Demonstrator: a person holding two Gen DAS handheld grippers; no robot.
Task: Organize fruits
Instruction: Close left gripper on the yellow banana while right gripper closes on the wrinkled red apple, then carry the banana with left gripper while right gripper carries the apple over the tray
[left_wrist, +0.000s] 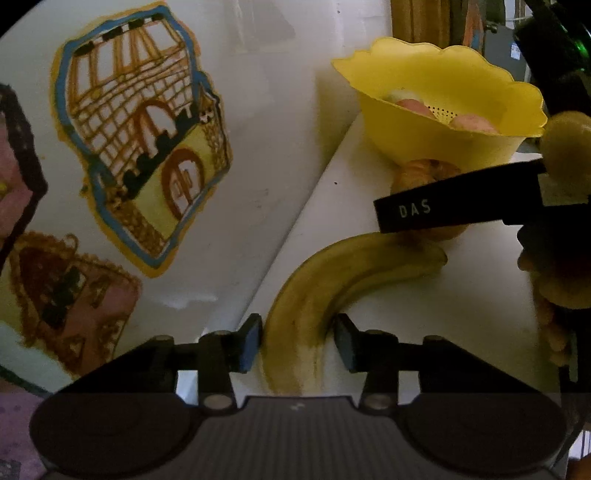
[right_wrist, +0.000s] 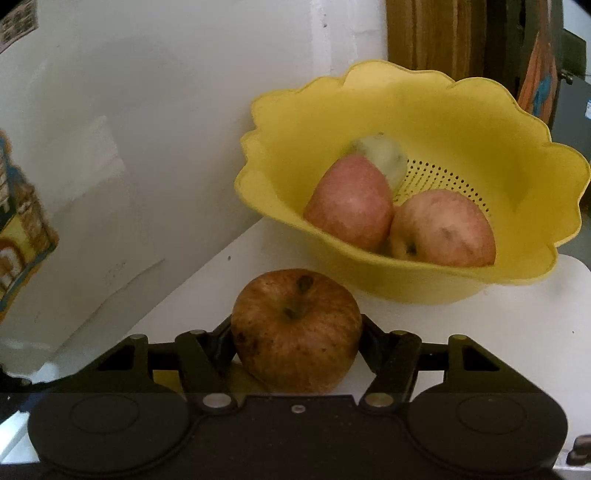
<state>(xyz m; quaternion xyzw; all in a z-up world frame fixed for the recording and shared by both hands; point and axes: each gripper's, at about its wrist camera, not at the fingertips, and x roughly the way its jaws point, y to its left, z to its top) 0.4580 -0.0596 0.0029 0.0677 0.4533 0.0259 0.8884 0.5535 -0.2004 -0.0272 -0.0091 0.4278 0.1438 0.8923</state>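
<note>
Your left gripper (left_wrist: 297, 341) straddles the banana (left_wrist: 314, 291) in front of the yellow colander (right_wrist: 424, 122), pads not clearly pressing; its near end is hidden. Your right gripper (right_wrist: 297, 345) clamps the brown apple (right_wrist: 295, 328) just before the colander, whose fruit (right_wrist: 351, 201) partly hide one another.

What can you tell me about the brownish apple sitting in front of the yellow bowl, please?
The brownish apple is round, wrinkled and russet-orange with dark blemishes, looking overripe. It stands stem hollow up on the white surface, just in front of the yellow bowl and apart from the fruit inside it. The right hand-held gripper has its fingers against both flanks of the apple. Something yellow shows beneath it; what it is cannot be told.
</note>
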